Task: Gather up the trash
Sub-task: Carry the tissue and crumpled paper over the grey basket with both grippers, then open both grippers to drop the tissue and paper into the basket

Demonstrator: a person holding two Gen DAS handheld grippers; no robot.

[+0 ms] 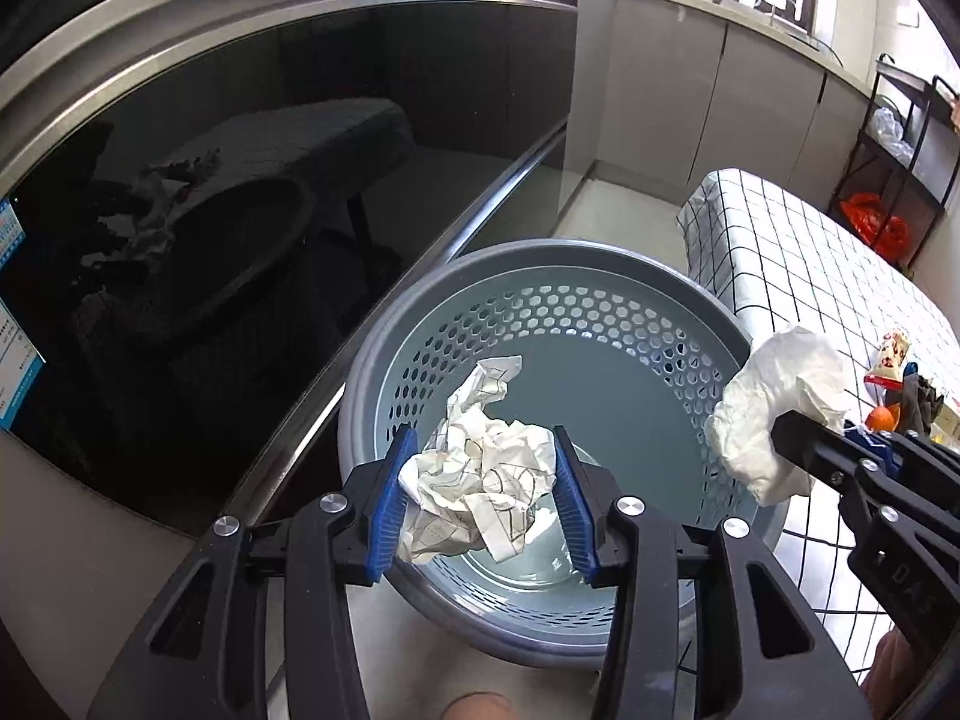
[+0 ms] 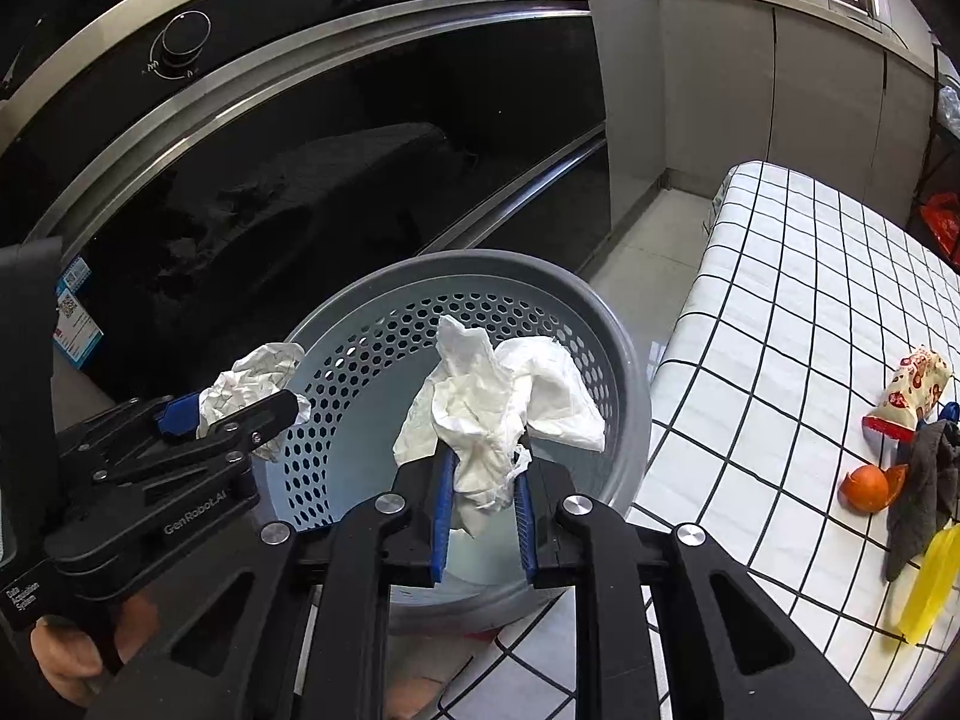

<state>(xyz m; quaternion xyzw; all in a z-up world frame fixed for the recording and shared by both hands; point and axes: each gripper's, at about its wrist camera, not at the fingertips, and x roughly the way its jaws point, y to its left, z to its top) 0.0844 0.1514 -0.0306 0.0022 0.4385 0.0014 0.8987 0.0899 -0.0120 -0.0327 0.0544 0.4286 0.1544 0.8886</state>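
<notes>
A grey perforated trash basket point(image 1: 540, 258) stands on the floor beside the table; it also shows in the right wrist view point(image 2: 630, 360). My left gripper point(image 1: 483, 498) is shut on a crumpled printed paper point(image 1: 480, 480) and holds it over the basket's near rim; the paper also shows in the right wrist view point(image 2: 252, 384). My right gripper point(image 2: 480, 498) is shut on a crumpled white tissue point(image 2: 486, 402) above the basket's opening. In the left wrist view the tissue point(image 1: 774, 402) hangs at the basket's right rim.
A black glass oven door point(image 1: 270, 180) with steel trim stands just behind the basket. A table with a checked cloth point(image 2: 780, 312) lies to the right, carrying orange peel point(image 2: 867, 486), a snack wrapper point(image 2: 912, 390), a dark rag point(image 2: 924, 480) and a yellow wrapper point(image 2: 930, 582).
</notes>
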